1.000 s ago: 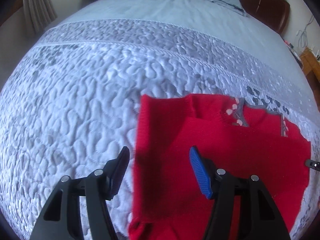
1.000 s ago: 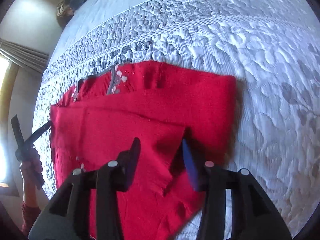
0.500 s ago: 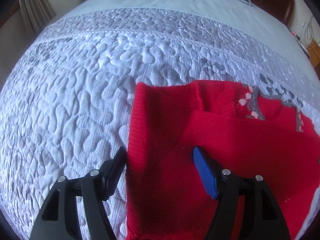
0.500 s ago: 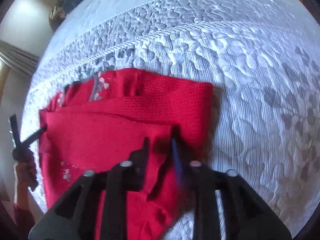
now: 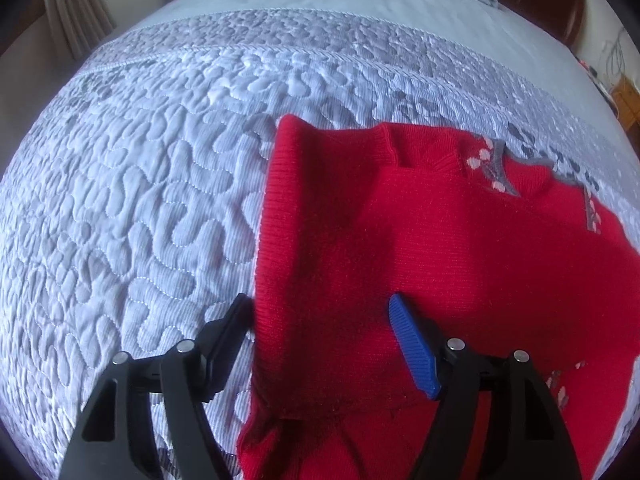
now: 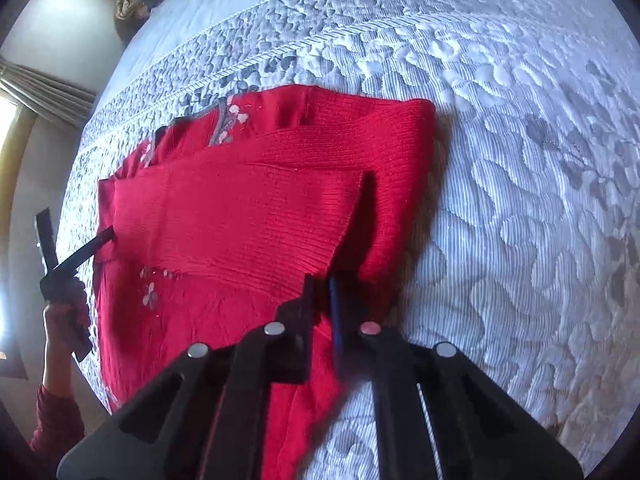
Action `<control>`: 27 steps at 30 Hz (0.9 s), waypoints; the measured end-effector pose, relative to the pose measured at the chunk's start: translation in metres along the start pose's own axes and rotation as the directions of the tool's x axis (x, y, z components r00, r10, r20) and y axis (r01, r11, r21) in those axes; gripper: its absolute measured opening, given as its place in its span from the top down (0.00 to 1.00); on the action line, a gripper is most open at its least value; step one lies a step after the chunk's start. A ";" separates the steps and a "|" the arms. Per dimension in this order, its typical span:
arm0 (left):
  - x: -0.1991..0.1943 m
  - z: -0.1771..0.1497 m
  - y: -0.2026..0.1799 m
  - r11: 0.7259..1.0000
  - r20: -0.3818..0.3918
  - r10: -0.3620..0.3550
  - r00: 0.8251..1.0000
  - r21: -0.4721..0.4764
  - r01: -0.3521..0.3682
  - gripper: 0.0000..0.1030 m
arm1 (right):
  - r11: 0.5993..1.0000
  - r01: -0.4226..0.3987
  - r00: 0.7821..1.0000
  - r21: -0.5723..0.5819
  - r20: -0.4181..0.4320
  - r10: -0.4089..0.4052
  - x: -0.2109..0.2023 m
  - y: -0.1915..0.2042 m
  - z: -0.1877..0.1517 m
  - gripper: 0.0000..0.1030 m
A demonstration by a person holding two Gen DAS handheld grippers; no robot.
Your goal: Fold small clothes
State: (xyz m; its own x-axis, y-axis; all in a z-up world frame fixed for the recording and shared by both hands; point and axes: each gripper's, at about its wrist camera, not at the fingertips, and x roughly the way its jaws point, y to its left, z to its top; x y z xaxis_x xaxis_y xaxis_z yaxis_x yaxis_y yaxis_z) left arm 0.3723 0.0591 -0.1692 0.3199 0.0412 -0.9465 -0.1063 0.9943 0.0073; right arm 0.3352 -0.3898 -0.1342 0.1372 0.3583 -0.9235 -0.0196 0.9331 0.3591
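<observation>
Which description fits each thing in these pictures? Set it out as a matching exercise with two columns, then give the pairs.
Things:
1. left gripper
2. right gripper
3. red sweater
4. quilted bedspread

Descriptions:
a. lies partly folded on the bed
b. jaws opening, straddling the garment's edge
c. pale grey, stitched in looping shapes
d. pinched shut on a fold of red knit

Pairs: 1-b, 2-d, 3-a, 4-c

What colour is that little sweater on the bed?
Red sweater, with grey trim and pale flowers; clearest in the left wrist view.

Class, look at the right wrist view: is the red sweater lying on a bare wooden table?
No, the red sweater lies on a pale quilted bedspread stitched with a leaf pattern.
</observation>
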 end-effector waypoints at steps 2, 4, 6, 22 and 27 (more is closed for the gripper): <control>0.001 0.000 0.000 1.000 0.000 -0.006 1.000 0.010 0.006 0.29 | 0.999 0.043 0.999 -0.002 -0.001 -0.043 0.001 -0.003 -0.001 0.97; 0.004 0.000 0.002 1.000 -0.001 -0.024 1.000 0.005 0.024 0.28 | 0.986 0.164 0.986 -0.018 -0.024 -0.165 0.016 -0.006 -0.001 1.00; 0.004 0.000 0.004 0.999 0.005 -0.032 0.999 0.004 0.032 0.27 | 0.987 0.160 0.987 -0.019 -0.021 -0.160 0.024 -0.007 -0.003 1.00; -0.096 -0.162 0.064 0.989 -0.136 -0.140 0.981 0.033 0.146 0.27 | 0.992 -0.004 0.999 -0.129 -0.042 -0.001 -0.037 0.044 -0.215 0.60; -0.125 -0.224 0.079 0.976 -0.148 -0.213 0.966 0.008 0.217 0.26 | 0.993 -0.001 0.997 -0.116 -0.072 -0.008 -0.035 0.051 -0.285 0.58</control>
State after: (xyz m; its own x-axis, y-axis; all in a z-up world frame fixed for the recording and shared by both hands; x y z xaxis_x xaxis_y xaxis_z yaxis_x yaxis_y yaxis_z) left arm 0.1130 0.1102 -0.1229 0.1920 -0.1871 -0.9634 -0.0270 0.9803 -0.1957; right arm 0.0472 -0.3463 -0.1219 0.0657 0.3525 -0.9335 -0.1345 0.9301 0.3417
